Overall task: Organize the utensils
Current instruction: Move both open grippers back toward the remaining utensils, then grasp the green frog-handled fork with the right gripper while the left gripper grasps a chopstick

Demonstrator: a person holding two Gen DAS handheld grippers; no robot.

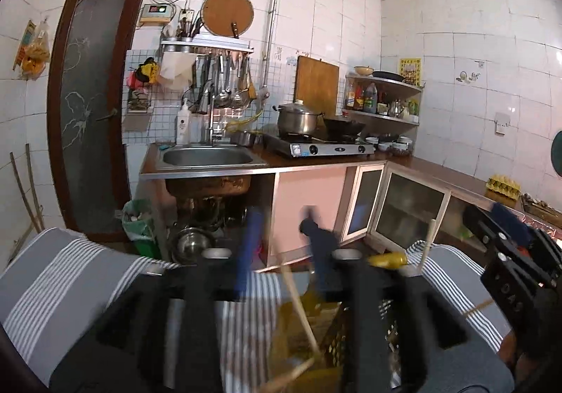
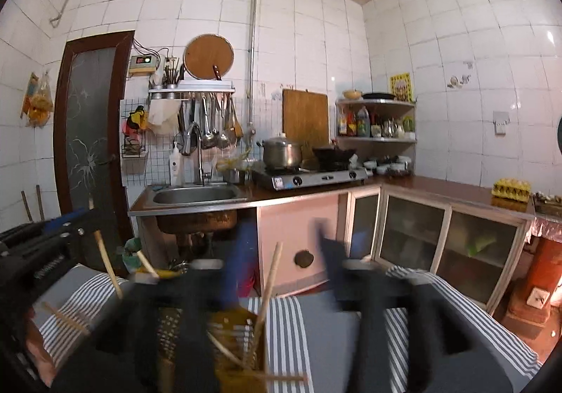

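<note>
A yellow perforated utensil holder (image 1: 316,333) stands on a grey and white striped cloth (image 1: 63,273), with wooden chopsticks (image 1: 302,308) sticking out of it. It also shows in the right wrist view (image 2: 235,333), with chopsticks (image 2: 268,282) leaning in it and one lying across the front (image 2: 277,377). My left gripper (image 1: 281,221) is open and empty above the holder. My right gripper (image 2: 282,235) is open and empty, to the right of the holder. The right gripper shows at the right edge of the left wrist view (image 1: 505,242), and the left gripper at the left edge of the right wrist view (image 2: 52,228).
A kitchen counter (image 1: 439,170) runs along the back with a steel sink (image 1: 207,157), a gas stove (image 1: 316,147) with a pot and a wok, a corner shelf (image 1: 383,98) and an egg carton (image 1: 502,184). Cabinets (image 2: 414,235) stand below. A brown door (image 1: 91,105) is at left.
</note>
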